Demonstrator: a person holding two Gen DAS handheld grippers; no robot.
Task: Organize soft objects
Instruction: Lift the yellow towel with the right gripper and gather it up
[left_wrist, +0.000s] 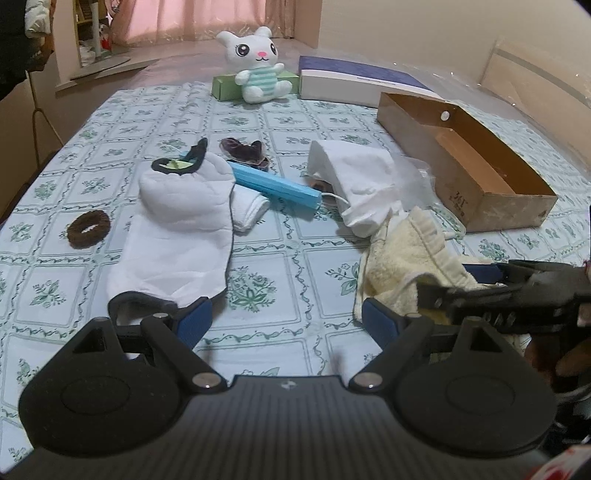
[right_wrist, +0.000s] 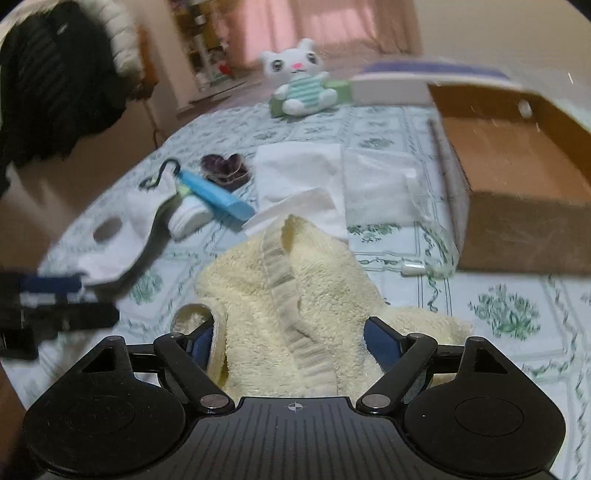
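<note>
A cream towel (right_wrist: 295, 295) lies bunched between the spread jaws of the right gripper (right_wrist: 295, 343), on the bed (right_wrist: 517, 350). Only the left wrist view shows the brown scrunchie (left_wrist: 88, 229) at 10 o'clock. The left gripper (left_wrist: 284, 317), jaws spread, holds nothing; a white eye mask (left_wrist: 177, 236) runs lengthwise toward 12 o'clock. The cardboard box (left_wrist: 480, 184) sits at 2 o'clock.

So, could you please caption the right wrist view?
Open right gripper straddling a cream towel beside a cardboard box.

Fluffy terry towel (right_wrist: 295, 288), matt cardboard box (left_wrist: 491, 192), smooth printed cloth bedsheet (left_wrist: 288, 258).
</note>
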